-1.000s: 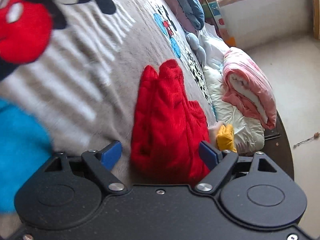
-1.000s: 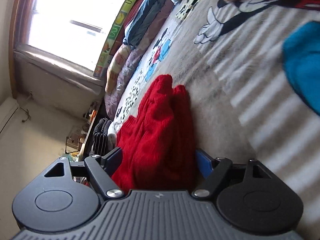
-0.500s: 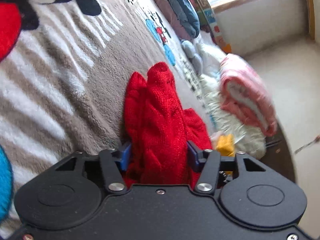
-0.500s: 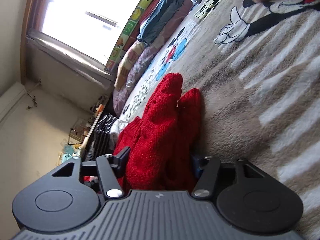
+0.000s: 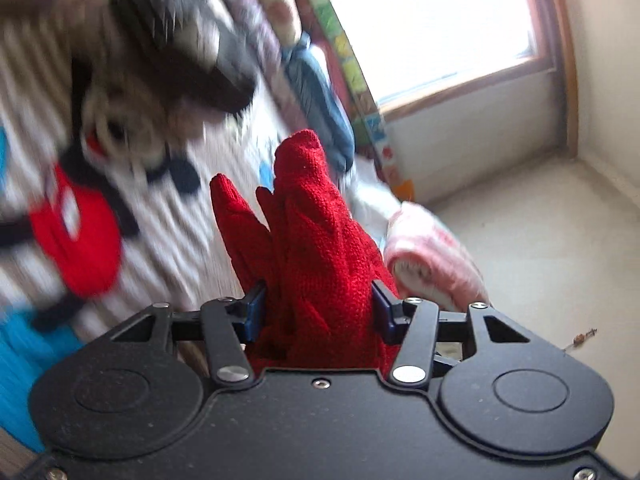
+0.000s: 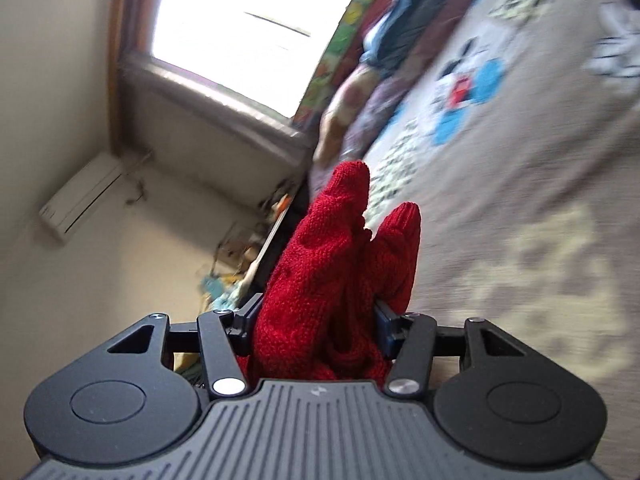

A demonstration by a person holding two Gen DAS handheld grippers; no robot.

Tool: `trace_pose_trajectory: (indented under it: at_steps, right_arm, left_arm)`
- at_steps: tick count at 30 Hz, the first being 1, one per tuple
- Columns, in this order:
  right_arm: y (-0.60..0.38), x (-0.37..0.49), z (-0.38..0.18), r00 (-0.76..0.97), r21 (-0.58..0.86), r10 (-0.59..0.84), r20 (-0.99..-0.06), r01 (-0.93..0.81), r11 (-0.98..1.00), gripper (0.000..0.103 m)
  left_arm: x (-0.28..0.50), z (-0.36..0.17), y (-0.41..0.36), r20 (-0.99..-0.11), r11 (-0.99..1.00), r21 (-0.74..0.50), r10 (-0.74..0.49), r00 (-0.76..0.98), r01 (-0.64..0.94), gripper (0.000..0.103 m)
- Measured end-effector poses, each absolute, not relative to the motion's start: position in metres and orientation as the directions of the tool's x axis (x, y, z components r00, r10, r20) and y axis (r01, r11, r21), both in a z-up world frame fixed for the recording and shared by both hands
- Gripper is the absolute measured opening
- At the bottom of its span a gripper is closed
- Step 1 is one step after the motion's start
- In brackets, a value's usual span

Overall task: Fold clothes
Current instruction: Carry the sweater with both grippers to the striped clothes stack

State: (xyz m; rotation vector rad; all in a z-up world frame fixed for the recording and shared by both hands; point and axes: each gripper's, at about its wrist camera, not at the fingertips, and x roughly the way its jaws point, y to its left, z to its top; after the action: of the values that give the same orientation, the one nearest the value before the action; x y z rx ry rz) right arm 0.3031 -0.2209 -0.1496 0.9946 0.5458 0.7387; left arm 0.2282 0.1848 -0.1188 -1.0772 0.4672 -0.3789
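Both the left gripper (image 5: 318,312) and right gripper (image 6: 316,322) clamp the red knit garment (image 5: 320,248), jaws closed on bunched folds. Keep both grips level above the blanket (image 6: 520,200), so layers stay aligned.

Left tool (image 5: 318,312) clamped, blue pads (image 5: 255,312) pressed into red knit (image 5: 320,248) bunched between them. Right tool (image 6: 316,326) likewise closed on the same knit (image 6: 332,264), fingers squeezing a thick fold. Both tilted, aimed toward the far window wall. Knit standing up from each grip, two rounded tips at the far end.
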Motion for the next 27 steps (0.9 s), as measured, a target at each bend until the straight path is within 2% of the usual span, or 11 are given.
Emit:
trace_pose_trajectory:
  at_steps: [12, 23, 25, 27]
  right_arm:
    - [-0.086, 0.412, -0.077, 0.488, 0.848, 0.873, 0.018, -0.470, 0.245, 0.055]
    - [-0.018, 0.517, -0.077, 0.445, 0.864, 0.890, 0.094, -0.480, 0.149, 0.054]
    - [-0.014, 0.530, -0.089, 0.451, 0.875, 0.888, 0.092, -0.462, 0.144, 0.054]
    - [-0.012, 0.541, -0.108, 0.468, 0.892, 0.880, 0.078, -0.426, 0.148, 0.054]
  left_arm:
    - [0.283, -0.054, 0.295, -0.074, 0.511, -0.853, -0.328, 0.942, 0.111, 0.051]
    - [0.364, -0.060, 0.341, -0.097, 0.555, -0.830, -0.235, 0.967, 0.052, 0.051]
    - [0.375, -0.071, 0.342, -0.138, 0.547, -0.837, -0.214, 0.967, 0.002, 0.051]
    - [0.388, -0.087, 0.336, -0.231, 0.597, -0.797, -0.159, 0.960, -0.093, 0.051]
